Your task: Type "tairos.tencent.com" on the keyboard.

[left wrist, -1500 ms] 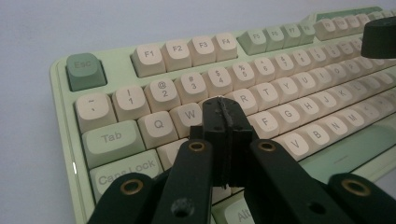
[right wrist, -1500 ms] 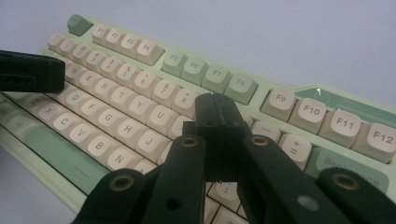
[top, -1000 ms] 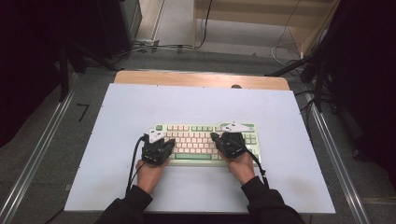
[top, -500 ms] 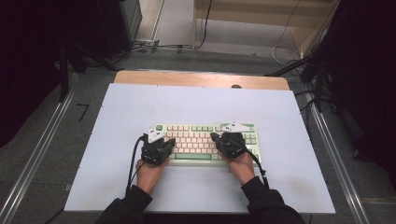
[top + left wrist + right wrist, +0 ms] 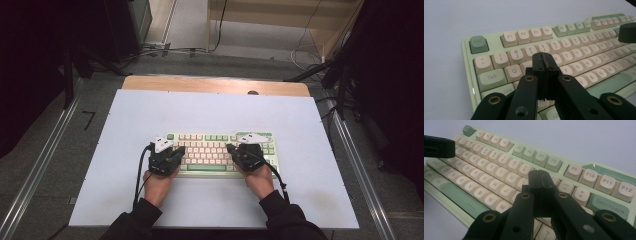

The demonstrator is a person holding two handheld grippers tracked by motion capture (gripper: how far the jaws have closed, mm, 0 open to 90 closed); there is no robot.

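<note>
Left gripper: jaws pressed together, holding nothing, tip poised over the W–E area of the mechanical keyboard, just below the number row. Right gripper: jaws likewise closed and empty, tip over the I–O–P stretch, Backspace key off to its right. Whether either tip touches a keycap cannot be told. The keyboard, green case with cream keycaps, lies directly under both tips on the white table mat, spacebar toward the person. Work in hand looks like key pressing with closed tips. To do it well: keep jaws shut as one blunt point, come down square on a single cap's centre, avoid straddling neighbours, press briefly, lift clear.
</note>
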